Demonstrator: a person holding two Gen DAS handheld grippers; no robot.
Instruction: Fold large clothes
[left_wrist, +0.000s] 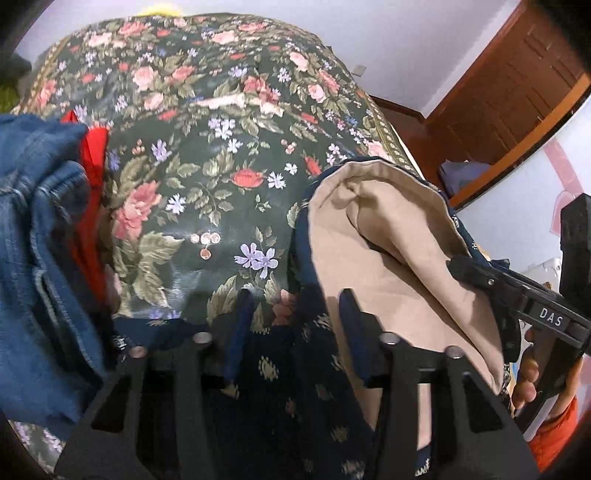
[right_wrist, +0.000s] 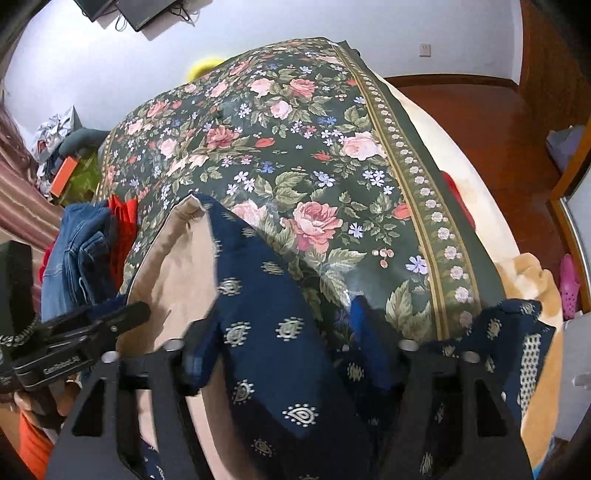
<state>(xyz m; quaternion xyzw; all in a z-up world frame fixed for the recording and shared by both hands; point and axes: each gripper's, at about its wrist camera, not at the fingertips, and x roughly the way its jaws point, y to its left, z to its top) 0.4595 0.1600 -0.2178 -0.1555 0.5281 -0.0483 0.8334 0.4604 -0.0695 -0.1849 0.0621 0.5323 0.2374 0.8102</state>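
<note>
- Both pairs of fingers look parted, with the navy patterned garment (right_wrist: 280, 306) draped between them; we cannot tell whether either pair truly pinches the cloth, since it hides the pads.
- Our left gripper (left_wrist: 291, 325) and right gripper (right_wrist: 284, 332) sit at the bed's near edge, side by side, so we judge we are carrying the garment by one edge to spread it.
- Its beige lining (left_wrist: 388, 236) is turned outward, bulging between the two grippers.
- Ahead of the fingers, the garment trails onto the floral bedspread (right_wrist: 295, 155), near its near edge.
- Jeans (left_wrist: 40, 221) and a red cloth (left_wrist: 92, 155) are heaped at the bed's left edge, apart from the garment.
</note>
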